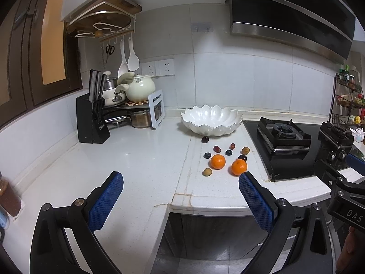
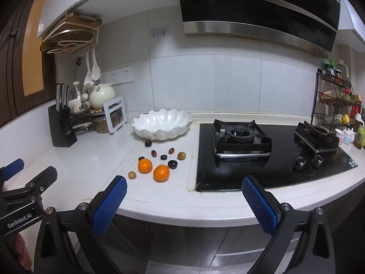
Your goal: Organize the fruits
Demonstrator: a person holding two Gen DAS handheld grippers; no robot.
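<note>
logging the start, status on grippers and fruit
Left gripper and right gripper open, empty, short of the counter. Two oranges and small grapes loose before the empty white bowl. Path clear.

A glossy white ceramic bowl (image 2: 162, 125) with scalloped walls sits on a smooth, pale stone-like countertop (image 2: 91, 159). The two oranges (image 2: 145, 165) have dimpled, matt skin — the small grapes (image 2: 172, 164) look shiny. The hob (image 2: 251, 171) is polished black glass; the gripper pads (image 2: 109, 207) are blue, knobbly rubber.
</note>
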